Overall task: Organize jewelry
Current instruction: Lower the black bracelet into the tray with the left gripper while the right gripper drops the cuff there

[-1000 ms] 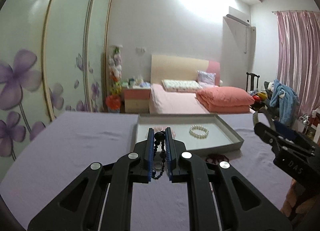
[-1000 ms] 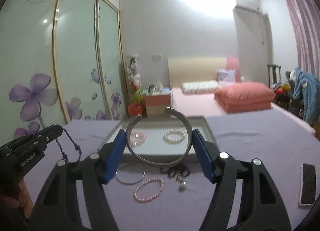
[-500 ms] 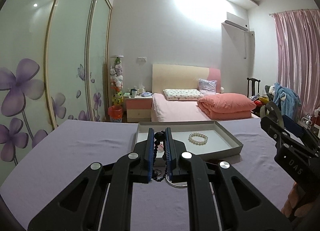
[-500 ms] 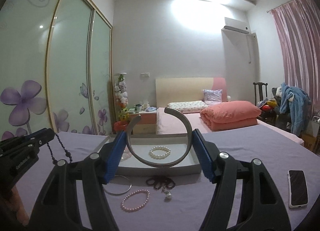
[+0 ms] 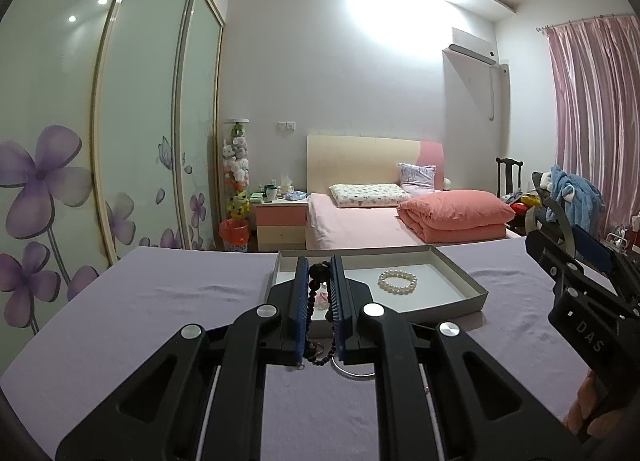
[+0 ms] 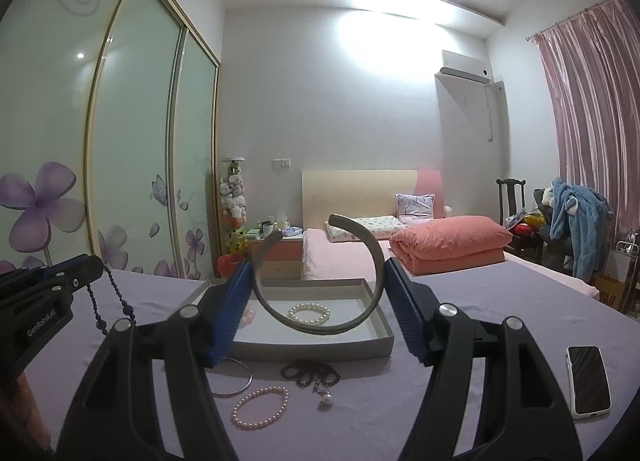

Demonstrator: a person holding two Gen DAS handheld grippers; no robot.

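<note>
A string of dark beads (image 5: 311,303) hangs pinched between the closed blue pads of the left gripper (image 5: 319,303), its loop dangling below the fingers above the purple cloth; in the right wrist view the same string (image 6: 114,303) trails down from the gripper's tip at the left edge of the picture. The right gripper (image 6: 318,293) clamps an open metal cuff bangle (image 6: 320,281) between its two blue pads, gap turned upward, held in the air in front of the tray. The grey shallow tray (image 6: 312,347) sits on the purple table (image 6: 480,301) toward its far edge, and inside it lie a white pearl bracelet (image 6: 309,313) near the middle and a pale pink bracelet (image 6: 247,317) by the left wall. On the cloth just in front of the tray's near wall rest a thin silver bangle (image 6: 236,381), partly hidden behind the right gripper's left finger, a pink pearl bracelet (image 6: 261,407) nearer the table's front edge, and a heap of dark beads with a single pearl drop (image 6: 316,375) beside them. A phone (image 6: 588,381) lies face up well apart toward the table's right edge. Beyond the table stand a bed (image 6: 360,257) with a folded coral quilt (image 6: 448,245), a wardrobe with flower-printed sliding doors (image 6: 120,161) and pink curtains (image 6: 592,101)
</note>
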